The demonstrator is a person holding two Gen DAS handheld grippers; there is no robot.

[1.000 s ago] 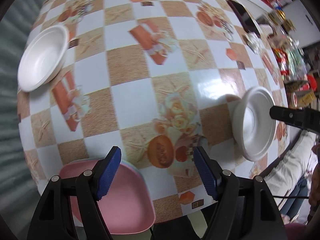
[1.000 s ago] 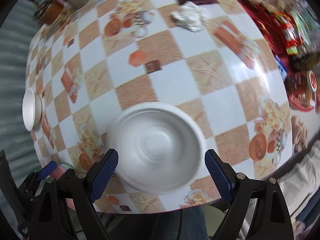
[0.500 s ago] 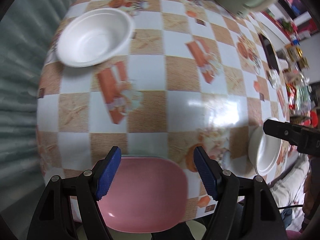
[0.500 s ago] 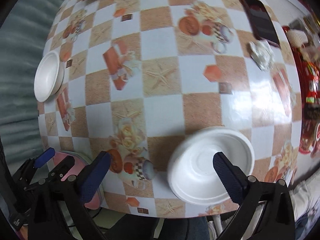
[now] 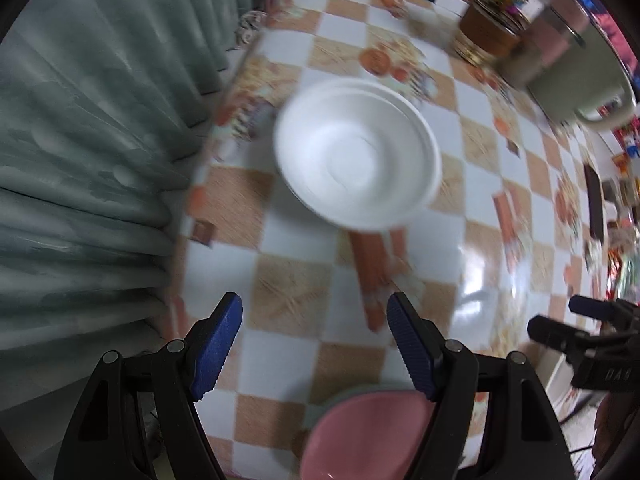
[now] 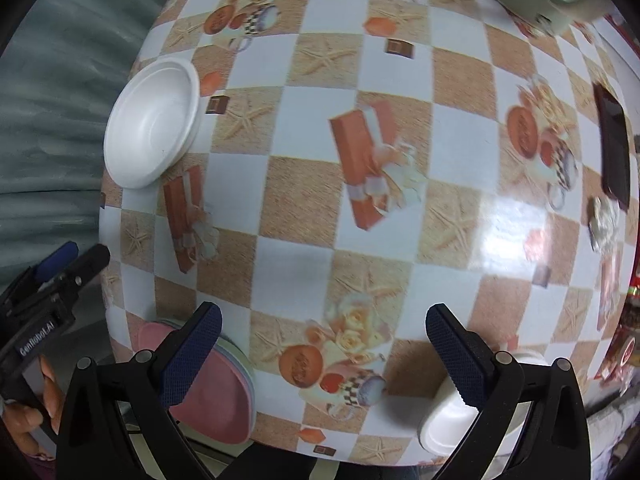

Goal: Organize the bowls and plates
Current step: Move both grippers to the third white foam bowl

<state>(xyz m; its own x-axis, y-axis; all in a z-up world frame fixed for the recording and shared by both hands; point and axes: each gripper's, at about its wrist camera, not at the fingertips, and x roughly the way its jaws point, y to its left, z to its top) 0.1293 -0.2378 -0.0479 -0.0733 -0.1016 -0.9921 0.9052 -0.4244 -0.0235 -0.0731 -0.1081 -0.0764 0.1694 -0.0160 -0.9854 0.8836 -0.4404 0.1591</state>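
Note:
A white foam bowl [image 5: 356,152], with a second rim showing under it, sits near the table's curtain-side edge, ahead of my left gripper [image 5: 312,312]. That gripper is open and empty above the checked tablecloth [image 5: 288,292]. A pink plate [image 5: 372,432] lies below it at the near edge. In the right wrist view the same white bowl [image 6: 154,120] is far left and the pink plate [image 6: 216,392] tops a small stack. Another white bowl [image 6: 444,420] lies behind the right finger. My right gripper [image 6: 324,316] is wide open, holding nothing.
A grey-green curtain [image 5: 88,160] hangs close along the table's left edge. A pale green pot [image 5: 580,84] and a brown jar [image 5: 488,36] stand at the far side. A black phone [image 6: 614,148] and crumpled paper [image 6: 604,220] lie at the right. A hand [image 6: 28,412] holds the left gripper [image 6: 68,264].
Both grippers swept across the table toward the curtain side. The white bowl came to the middle of the left view. The right gripper left the other white bowl behind and its jaws widened.

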